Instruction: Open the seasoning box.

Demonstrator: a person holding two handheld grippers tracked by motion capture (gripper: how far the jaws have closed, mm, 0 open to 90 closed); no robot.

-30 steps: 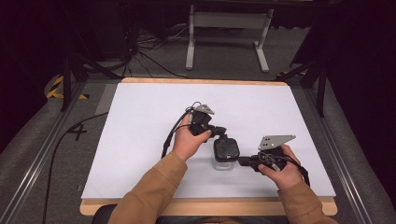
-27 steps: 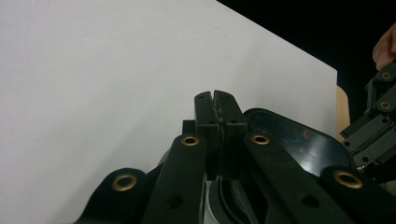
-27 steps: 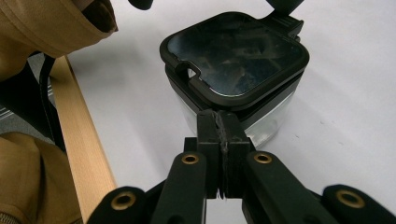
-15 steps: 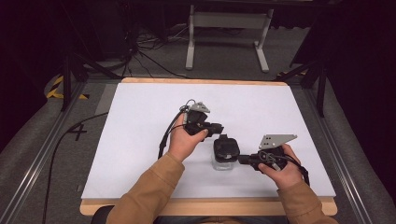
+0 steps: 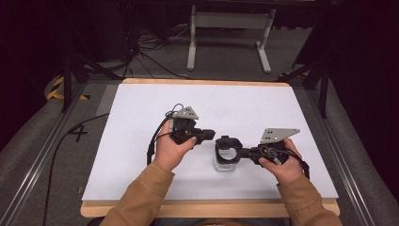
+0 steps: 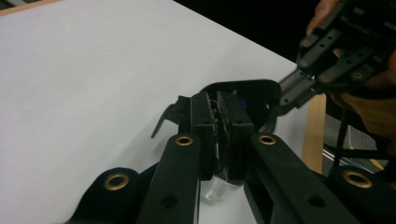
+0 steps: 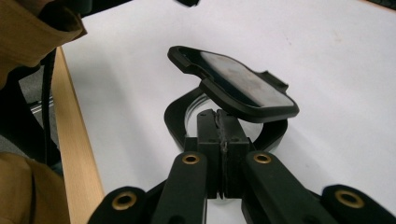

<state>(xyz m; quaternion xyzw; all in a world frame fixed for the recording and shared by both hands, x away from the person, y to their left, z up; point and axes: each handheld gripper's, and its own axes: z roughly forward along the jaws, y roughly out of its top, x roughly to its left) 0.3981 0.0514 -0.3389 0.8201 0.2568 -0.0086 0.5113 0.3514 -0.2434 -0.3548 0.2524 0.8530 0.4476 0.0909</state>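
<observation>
Right tool (image 5: 242,151) clamped tight on the black collar of the little clear jar (image 5: 225,165), parked on the white surface (image 5: 141,141) toward the front edge, flip lid (image 5: 228,141) tipped open. Left tool (image 5: 211,134) just up-left of that lid, jaws just been closing, nothing between them. Nearer one for the lid, probably: left, heading rightward.
</observation>
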